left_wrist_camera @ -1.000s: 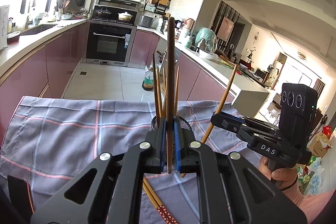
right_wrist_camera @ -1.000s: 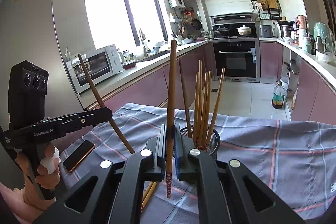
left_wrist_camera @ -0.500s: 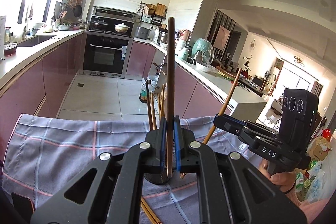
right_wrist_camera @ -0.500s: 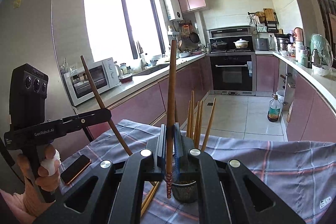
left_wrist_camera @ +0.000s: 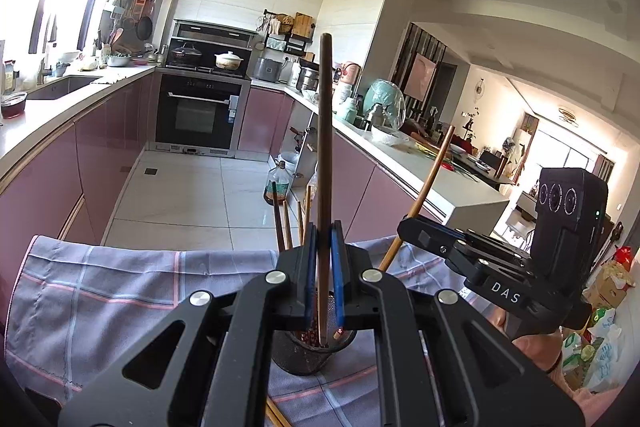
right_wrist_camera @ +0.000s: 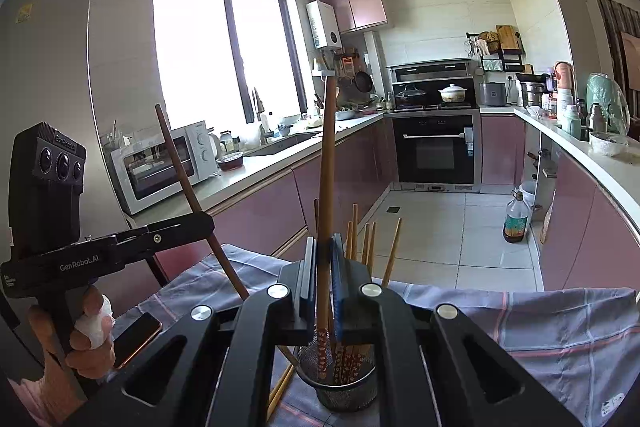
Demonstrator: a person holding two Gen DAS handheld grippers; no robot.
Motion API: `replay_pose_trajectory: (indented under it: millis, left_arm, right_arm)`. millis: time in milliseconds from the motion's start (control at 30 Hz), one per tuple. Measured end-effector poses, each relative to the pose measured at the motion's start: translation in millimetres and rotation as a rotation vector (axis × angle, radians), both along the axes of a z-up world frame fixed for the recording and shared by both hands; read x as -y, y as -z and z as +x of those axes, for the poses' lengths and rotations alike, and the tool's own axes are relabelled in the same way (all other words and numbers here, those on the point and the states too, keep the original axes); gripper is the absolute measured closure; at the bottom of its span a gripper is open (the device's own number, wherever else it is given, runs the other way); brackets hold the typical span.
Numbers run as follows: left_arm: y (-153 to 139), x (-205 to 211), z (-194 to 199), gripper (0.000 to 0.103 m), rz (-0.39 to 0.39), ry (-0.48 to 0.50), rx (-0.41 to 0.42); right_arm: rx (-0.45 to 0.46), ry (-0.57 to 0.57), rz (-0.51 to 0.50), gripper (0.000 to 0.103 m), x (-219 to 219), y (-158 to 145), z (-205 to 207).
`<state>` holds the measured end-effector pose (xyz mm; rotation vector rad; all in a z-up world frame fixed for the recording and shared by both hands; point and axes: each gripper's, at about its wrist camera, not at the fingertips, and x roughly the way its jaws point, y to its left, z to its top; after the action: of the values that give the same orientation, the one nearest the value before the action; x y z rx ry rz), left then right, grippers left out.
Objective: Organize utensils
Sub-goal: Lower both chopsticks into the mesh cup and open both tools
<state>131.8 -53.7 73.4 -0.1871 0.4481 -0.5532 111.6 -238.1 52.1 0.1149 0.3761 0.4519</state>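
A black mesh holder [left_wrist_camera: 304, 355] [right_wrist_camera: 344, 383] with several chopsticks stands on a grey checked cloth [left_wrist_camera: 120, 291]. My left gripper [left_wrist_camera: 322, 267] is shut on a dark brown chopstick [left_wrist_camera: 325, 147], held upright with its lower tip inside the holder. My right gripper [right_wrist_camera: 322, 275] is shut on a light brown chopstick [right_wrist_camera: 327, 167], upright, its patterned lower end inside the holder. Each gripper shows in the other's view, the right [left_wrist_camera: 412, 227] and the left [right_wrist_camera: 204, 223]. Loose chopsticks [right_wrist_camera: 280, 387] lie on the cloth beside the holder.
A phone [right_wrist_camera: 136, 339] lies on the cloth at the left. Beyond the cloth's far edge are the tiled floor [left_wrist_camera: 180, 195], pink cabinets, an oven [left_wrist_camera: 200, 115] and a bottle [right_wrist_camera: 516, 219] on the floor.
Both grippers have moved over the holder and lowered their chopsticks so the tips now sit inside it. The holder now appears right beneath the fingers in both views.
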Motion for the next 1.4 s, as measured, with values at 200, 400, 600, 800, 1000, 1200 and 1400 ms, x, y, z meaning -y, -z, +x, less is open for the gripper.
replay_pose_trajectory:
  millis: [200,400,600,800,1000,1200,1400]
  left_arm:
    - [7.9,5.8,6.4,0.095,0.027,-0.012,-0.022]
    - [18.7,13.0,15.4,0.095,0.053,-0.007,-0.058]
    - [26.0,18.0,17.8,0.095,0.085,-0.004,-0.087]
    - [28.2,24.2,21.8,0.095,0.135,0.004,-0.105]
    - [35.8,24.8,25.3,0.095,0.176,0.025,-0.129]
    - [41.1,31.6,31.5,0.095,0.217,0.053,-0.143]
    - [46.5,37.9,43.2,0.095,0.239,0.066,-0.17]
  right_arm:
    - [-0.024,0.014,0.007,0.097,-0.6,5.9,8.2]
    - [-0.056,0.021,-0.005,0.097,-5.2,12.7,15.1]
    - [-0.086,0.016,-0.017,0.097,-9.7,20.2,22.4]
    - [-0.127,0.003,-0.041,0.097,-12.2,29.5,27.0]
    - [-0.178,-0.007,-0.052,0.097,-12.5,39.7,37.6]
    - [-0.214,-0.007,-0.064,0.097,-15.7,48.9,45.3]
    - [-0.238,0.006,-0.071,0.096,-17.0,56.6,51.3]
